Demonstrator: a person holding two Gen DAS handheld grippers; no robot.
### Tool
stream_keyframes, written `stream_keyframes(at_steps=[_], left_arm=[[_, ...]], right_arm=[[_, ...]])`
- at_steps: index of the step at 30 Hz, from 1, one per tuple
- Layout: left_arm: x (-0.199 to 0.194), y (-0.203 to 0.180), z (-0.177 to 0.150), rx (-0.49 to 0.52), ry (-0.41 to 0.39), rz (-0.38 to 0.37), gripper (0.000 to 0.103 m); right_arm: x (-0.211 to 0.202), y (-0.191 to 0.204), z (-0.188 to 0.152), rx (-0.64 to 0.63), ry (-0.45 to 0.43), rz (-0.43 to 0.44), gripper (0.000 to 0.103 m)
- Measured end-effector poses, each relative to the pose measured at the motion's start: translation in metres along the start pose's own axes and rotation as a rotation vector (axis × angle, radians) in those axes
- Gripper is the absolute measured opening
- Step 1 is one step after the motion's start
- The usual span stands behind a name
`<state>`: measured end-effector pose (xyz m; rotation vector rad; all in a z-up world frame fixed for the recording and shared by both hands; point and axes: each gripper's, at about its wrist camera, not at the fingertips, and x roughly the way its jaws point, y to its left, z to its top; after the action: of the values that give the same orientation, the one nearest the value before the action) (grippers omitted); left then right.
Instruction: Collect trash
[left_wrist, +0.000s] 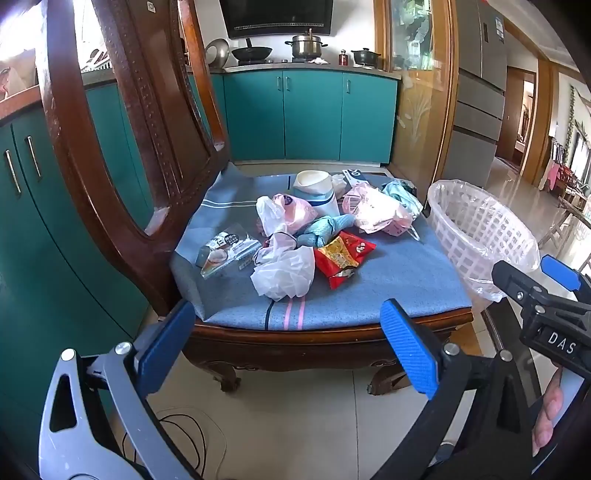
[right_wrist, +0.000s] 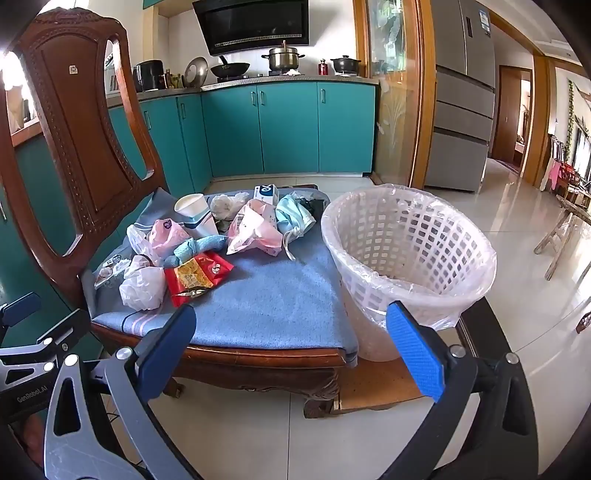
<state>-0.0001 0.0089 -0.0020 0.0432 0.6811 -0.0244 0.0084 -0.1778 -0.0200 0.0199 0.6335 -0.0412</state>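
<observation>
While nothing has yet been picked up, the left gripper (left_wrist: 288, 332) hangs before the chair (left_wrist: 332, 332) with jaws wide apart and empty. The trash lies heaped on the seat's blue cushion (right_wrist: 277, 302): a clear wrapper (left_wrist: 227, 251), white bag (left_wrist: 282, 273), red packet (left_wrist: 343, 256), cup (left_wrist: 314, 188) and pink bags (left_wrist: 376, 214), all light and crumpled. The bin (right_wrist: 406, 243), lined and seemingly empty, stands just right of the seat. The right gripper (right_wrist: 295, 343) likewise gapes empty. Next, probably, reach in and pinch one piece.
</observation>
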Motion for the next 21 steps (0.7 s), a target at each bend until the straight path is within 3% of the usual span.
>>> stream_keyframes(at_steps=[21], left_arm=[[0.0005,-0.0008,-0.0020,0.000,0.005,0.003,0.100]], right_arm=[[0.0019,-0.0001,-0.0014,0.002,0.006,0.002,0.100]])
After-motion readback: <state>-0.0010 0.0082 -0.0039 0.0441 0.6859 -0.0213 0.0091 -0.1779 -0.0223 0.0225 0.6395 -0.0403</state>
